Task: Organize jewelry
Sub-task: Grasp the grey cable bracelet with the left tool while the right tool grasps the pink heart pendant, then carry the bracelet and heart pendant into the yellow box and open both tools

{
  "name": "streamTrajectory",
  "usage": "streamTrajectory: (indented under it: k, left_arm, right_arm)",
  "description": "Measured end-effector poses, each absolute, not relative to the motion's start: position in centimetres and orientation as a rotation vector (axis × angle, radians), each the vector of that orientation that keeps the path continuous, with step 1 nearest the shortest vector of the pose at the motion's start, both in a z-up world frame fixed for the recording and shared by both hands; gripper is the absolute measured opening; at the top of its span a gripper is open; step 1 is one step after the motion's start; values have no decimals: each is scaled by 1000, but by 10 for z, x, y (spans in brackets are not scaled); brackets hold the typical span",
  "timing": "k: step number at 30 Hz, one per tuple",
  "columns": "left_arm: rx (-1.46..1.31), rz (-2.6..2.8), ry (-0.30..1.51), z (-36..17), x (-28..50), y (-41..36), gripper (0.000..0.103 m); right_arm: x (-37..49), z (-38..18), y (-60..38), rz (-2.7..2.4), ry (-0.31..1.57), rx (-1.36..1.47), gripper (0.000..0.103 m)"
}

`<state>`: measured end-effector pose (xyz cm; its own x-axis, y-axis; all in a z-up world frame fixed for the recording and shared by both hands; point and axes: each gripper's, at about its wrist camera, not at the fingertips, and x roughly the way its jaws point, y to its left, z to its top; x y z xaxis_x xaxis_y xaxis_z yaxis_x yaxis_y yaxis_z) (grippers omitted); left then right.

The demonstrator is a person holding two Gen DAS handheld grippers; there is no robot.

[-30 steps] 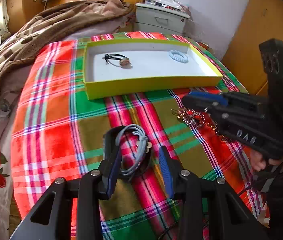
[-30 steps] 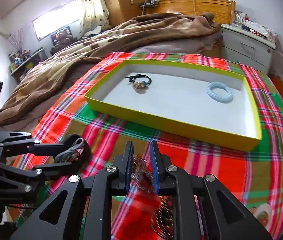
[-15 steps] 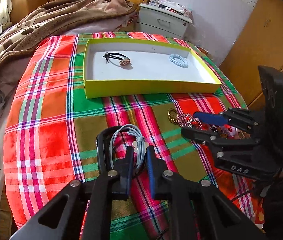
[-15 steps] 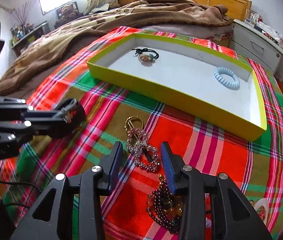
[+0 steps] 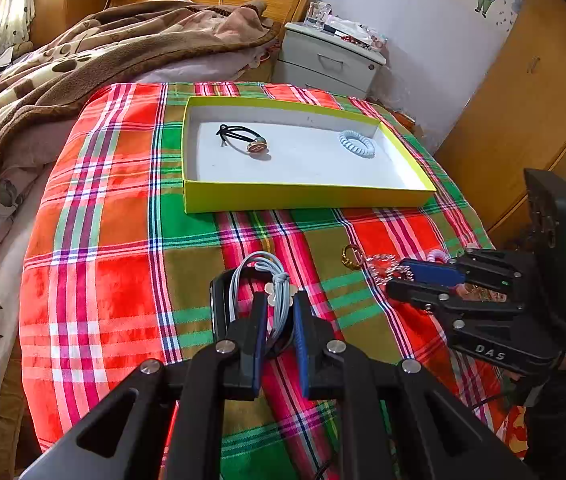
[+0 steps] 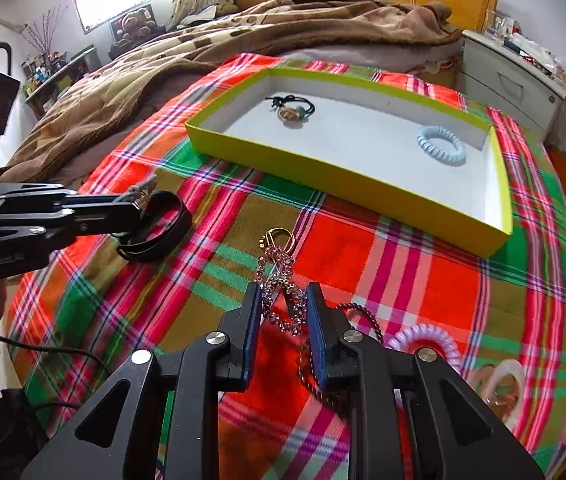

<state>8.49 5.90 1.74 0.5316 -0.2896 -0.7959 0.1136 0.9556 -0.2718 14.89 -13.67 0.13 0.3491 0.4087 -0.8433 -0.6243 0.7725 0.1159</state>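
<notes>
My left hand-held gripper (image 5: 279, 312) has pressed together on the grey cord hair tie with a small flower charm (image 5: 273, 294), which a second ago lay loose between spread fingers; a black band (image 6: 155, 236) sits with it. My right hand-held gripper (image 6: 283, 312), which had spread apart, now straddles the sparkly rhinestone chain with a gold ring (image 6: 279, 276) without quite pinching it. Ahead of both lies the shallow yellow-green cardboard tray (image 5: 303, 198) on the plaid bedcover (image 5: 115, 264), already holding two pieces. I judge the grey tie is ready to carry forward into it.
</notes>
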Motion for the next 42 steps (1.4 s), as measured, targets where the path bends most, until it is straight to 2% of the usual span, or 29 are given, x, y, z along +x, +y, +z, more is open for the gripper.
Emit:
streamTrajectory:
  k: [12,24,32,42]
  left_arm:
    - [-185,-219,946,37,91,68,14]
    - [-147,-216,892,71,149,74,14]
    - [-148,-205,910,66,190,77,14]
    - [-160,-189,1006,29,223,70,14]
  right_arm:
    - [159,37,-162,617,938,-102,23]
    - [221,68,-162,538,878,-94,23]
    - [268,56,-145,518,920,-118,23]
    - [320,24,-112,535,1010,-157,23]
